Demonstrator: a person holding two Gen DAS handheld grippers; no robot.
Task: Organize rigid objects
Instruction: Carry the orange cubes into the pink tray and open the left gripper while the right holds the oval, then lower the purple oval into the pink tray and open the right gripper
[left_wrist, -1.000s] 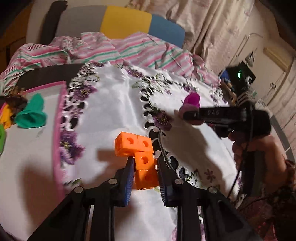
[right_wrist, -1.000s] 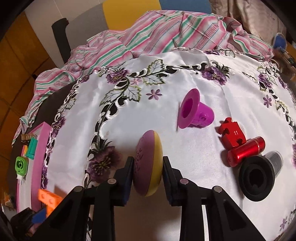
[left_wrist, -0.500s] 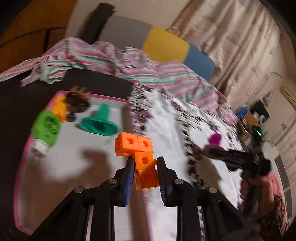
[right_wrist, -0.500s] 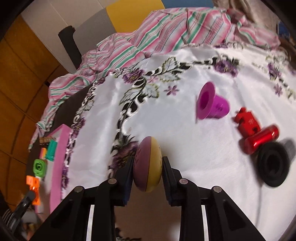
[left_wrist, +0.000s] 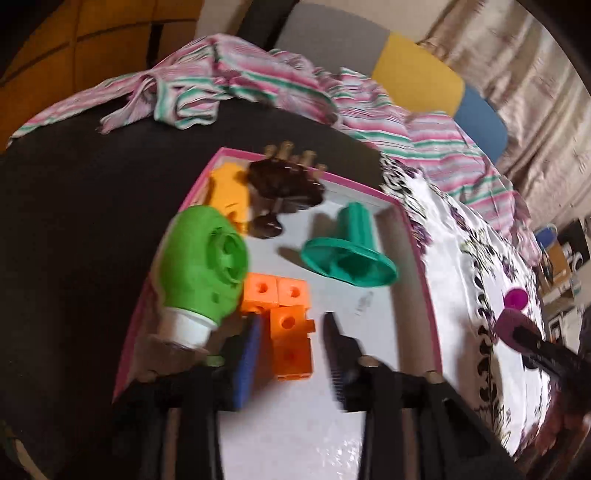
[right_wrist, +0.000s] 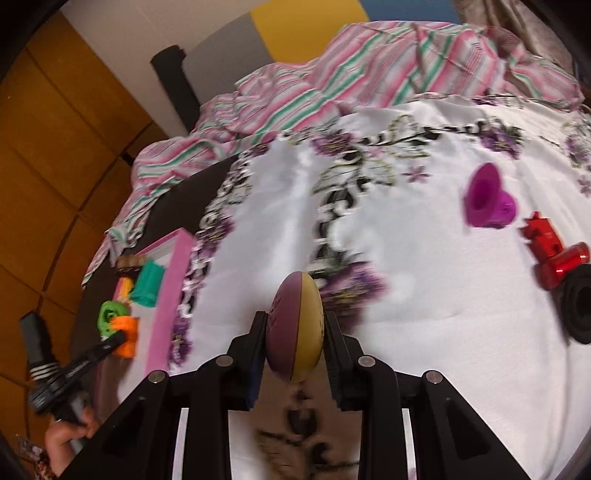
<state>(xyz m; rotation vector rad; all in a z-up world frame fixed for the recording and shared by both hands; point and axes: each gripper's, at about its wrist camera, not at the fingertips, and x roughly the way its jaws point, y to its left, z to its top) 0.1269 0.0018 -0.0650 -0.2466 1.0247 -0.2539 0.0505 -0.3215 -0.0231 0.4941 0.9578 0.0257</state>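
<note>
My left gripper (left_wrist: 291, 350) hovers low over the pink-rimmed tray (left_wrist: 417, 251), its jaws opening. The orange block cluster (left_wrist: 291, 343) sits between the pads with a gap on each side, beside a green bulb-shaped toy (left_wrist: 199, 269). My right gripper (right_wrist: 295, 332) is shut on a purple-and-yellow egg-shaped toy (right_wrist: 299, 325) above the flowered white cloth (right_wrist: 424, 295). In the right wrist view the tray (right_wrist: 170, 280) lies at far left, with the left gripper (right_wrist: 114, 341) at the orange blocks (right_wrist: 127, 332).
The tray also holds a teal funnel (left_wrist: 351, 254), a brown hair claw (left_wrist: 284, 184) and a yellow piece (left_wrist: 229, 192). On the cloth lie a magenta funnel (right_wrist: 487, 201), a red puzzle piece (right_wrist: 541, 236), a red cylinder (right_wrist: 561, 264) and a black funnel (right_wrist: 580, 302). Striped fabric (right_wrist: 369, 74) is heaped behind.
My left gripper carried the orange blocks leftward from the cloth to over the tray and its jaws have spread off them. My right gripper moved left with the egg-shaped toy.
</note>
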